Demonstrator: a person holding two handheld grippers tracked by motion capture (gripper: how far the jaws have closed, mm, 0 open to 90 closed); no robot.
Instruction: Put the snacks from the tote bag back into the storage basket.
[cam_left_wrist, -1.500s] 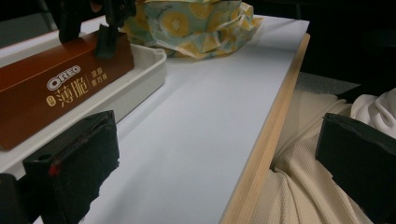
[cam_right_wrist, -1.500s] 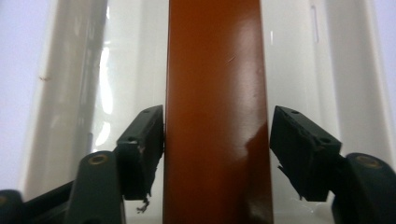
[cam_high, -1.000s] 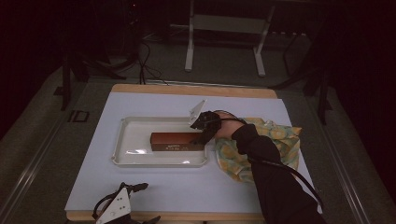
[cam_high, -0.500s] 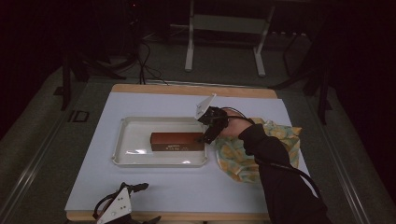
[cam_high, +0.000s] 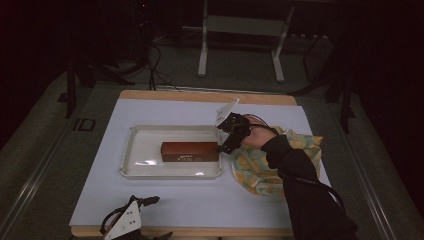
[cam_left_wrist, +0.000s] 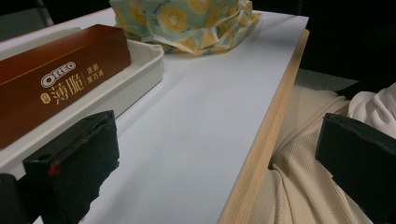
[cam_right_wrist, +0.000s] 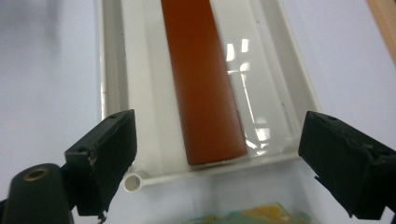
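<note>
White table top (cam_high: 165, 200) with a wooden edge. On it, just right of the table's middle, a crumpled yellow-and-green patterned cloth (cam_high: 255, 172). Beyond the table's far edge, a pale metal stand (cam_high: 242, 30) on grey floor, black cables (cam_high: 157, 70) trailing left of it. Surroundings dark.

A reddish-brown box (cam_high: 190, 151) with white and gold lettering is seen in a white tray (cam_high: 145, 131). A pale blue-white sheet covers the table (cam_high: 165, 202), edged in light wood. The crumpled cloth (cam_high: 260, 172) is patterned with yellow fruit slices on pale green (the pattern reads clearest in the left gripper view). Black pads are borne by both grippers.
</note>
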